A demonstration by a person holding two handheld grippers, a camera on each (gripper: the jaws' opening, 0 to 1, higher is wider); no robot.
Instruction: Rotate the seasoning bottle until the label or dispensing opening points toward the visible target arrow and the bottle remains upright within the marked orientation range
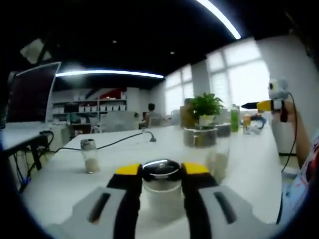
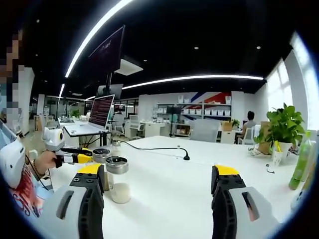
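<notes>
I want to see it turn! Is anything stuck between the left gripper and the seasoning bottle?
No. The left gripper already has its jaws on both sides of the seasoning bottle, right at its shiny cap, with nothing between. A second bottle stands apart on the white table.

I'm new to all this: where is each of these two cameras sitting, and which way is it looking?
Left gripper view: rides on the left gripper, looking along its jaws, shut on a seasoning bottle, down the white table toward the potted plant; the right gripper and an arm show at right.
Right gripper view: rides on the open right gripper, looking across the table toward a laptop; the left gripper shows at left.
Shared: table, bottles, plant, black cable.
</notes>
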